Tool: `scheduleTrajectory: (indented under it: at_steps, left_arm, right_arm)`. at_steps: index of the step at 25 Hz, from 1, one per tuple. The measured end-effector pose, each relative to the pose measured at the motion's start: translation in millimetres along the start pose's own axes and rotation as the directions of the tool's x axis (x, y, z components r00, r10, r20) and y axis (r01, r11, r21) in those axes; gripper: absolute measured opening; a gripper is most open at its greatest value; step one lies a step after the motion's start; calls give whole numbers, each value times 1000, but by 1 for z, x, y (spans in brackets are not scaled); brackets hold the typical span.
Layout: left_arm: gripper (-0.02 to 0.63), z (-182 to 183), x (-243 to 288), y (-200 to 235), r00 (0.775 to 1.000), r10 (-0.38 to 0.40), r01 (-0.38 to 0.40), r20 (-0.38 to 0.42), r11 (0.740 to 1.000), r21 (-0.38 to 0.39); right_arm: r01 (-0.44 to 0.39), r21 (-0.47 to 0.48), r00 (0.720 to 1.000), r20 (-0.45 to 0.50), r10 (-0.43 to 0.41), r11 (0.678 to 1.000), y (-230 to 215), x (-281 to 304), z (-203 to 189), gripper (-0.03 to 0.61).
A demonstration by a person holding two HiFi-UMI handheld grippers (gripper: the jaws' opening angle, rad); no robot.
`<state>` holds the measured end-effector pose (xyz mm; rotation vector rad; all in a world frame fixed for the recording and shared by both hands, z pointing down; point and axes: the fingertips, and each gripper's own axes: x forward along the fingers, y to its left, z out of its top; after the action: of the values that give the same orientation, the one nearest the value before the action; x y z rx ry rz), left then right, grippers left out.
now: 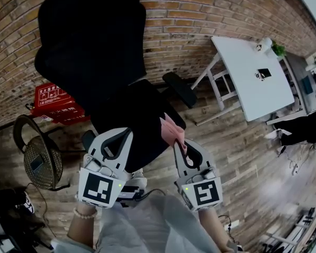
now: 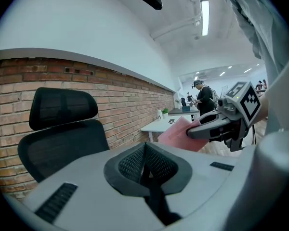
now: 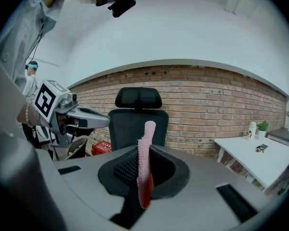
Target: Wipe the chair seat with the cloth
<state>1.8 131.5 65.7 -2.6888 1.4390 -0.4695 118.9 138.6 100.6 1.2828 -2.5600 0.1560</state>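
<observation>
The right gripper's (image 3: 144,150) fingers (image 3: 169,170) are closed on the pink cloth (image 3: 144,163). It stands upright as a thin folded strip between the dark pads and pokes out above them. In the head view this cloth (image 1: 171,129) fans out from the tip of the right gripper (image 1: 178,144) over the front right corner of the chair seat (image 1: 131,123). Whether it touches the seat cannot be told.

The left gripper's (image 2: 145,163) fingers (image 2: 127,165) are pressed together with nothing between them. It is held level beside the right one, near the seat's front left edge (image 1: 116,135). A hand with a bead bracelet (image 1: 85,213) holds it.

The black office chair (image 3: 138,121) faces the person. Its mesh backrest (image 1: 89,41) and headrest (image 3: 138,97) stand against a brick wall (image 3: 207,105).

On the wooden floor (image 1: 237,157) a red box (image 1: 55,101) sits to the left of the chair by the wall. A white worktop (image 1: 253,73) stands well off to the right and carries a small plant (image 1: 278,49).
</observation>
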Motion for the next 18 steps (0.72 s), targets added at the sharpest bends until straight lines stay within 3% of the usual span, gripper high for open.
scheduleTrajectory:
  at_steps: [13, 16, 18]
  left_arm:
    - [18, -24, 23, 47, 1000, 20, -21, -18, 999, -34]
    - [18, -27, 28, 52, 999, 37, -38, -28, 998, -47]
    - [18, -30, 33, 53, 998, 48, -50, -40, 998, -49]
  right_arm:
    - [-17, -24, 998, -67, 16, 1000, -6, 57, -2, 55]
    - [-44, -39, 999, -34, 42, 998, -12, 68, -3, 55]
    - [-60, -38, 996, -71, 57, 997, -17, 72, -11, 55]
